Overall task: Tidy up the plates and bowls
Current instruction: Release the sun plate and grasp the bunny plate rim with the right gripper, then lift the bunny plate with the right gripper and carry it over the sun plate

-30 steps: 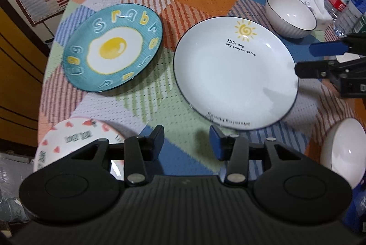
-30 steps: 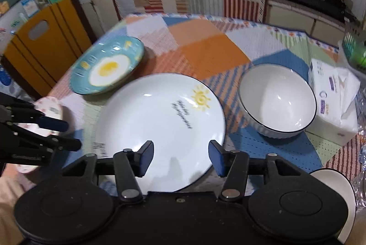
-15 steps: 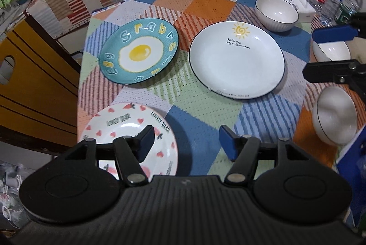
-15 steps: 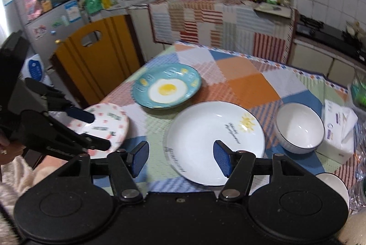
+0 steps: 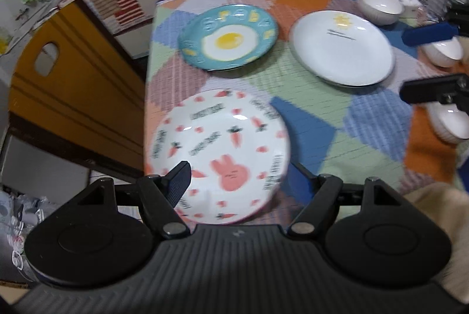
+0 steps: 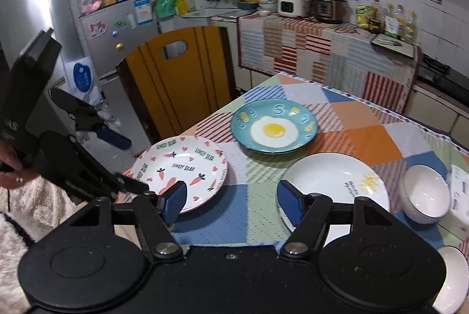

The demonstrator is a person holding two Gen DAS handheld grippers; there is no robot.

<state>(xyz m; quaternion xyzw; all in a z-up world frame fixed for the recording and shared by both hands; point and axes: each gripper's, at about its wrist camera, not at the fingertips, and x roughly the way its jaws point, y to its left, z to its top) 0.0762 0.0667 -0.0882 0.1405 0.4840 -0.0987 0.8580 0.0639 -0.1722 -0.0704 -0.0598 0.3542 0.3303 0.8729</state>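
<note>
White with carrots and a pink rabbit, the plate [image 5: 217, 155] lies at the near left corner of the patchwork tablecloth [image 5: 316, 97], just ahead of my left gripper [image 5: 234, 182]. Its jaws have just been opening and hold nothing; my right gripper [image 6: 230, 198] likewise. I judge nothing stacked yet; next I must straddle the carrot plate's rim.

Your worktop [image 6: 366, 135] wears a patchwork cloth [image 6: 346, 114]. On it you have the carrot plate [image 6: 181, 167] at the near corner, egg plate [image 6: 274, 126] behind, sun plate [image 6: 337, 182] beside, white bowls [image 6: 426, 193] and a tissue pack [image 6: 458, 196] right.
</note>
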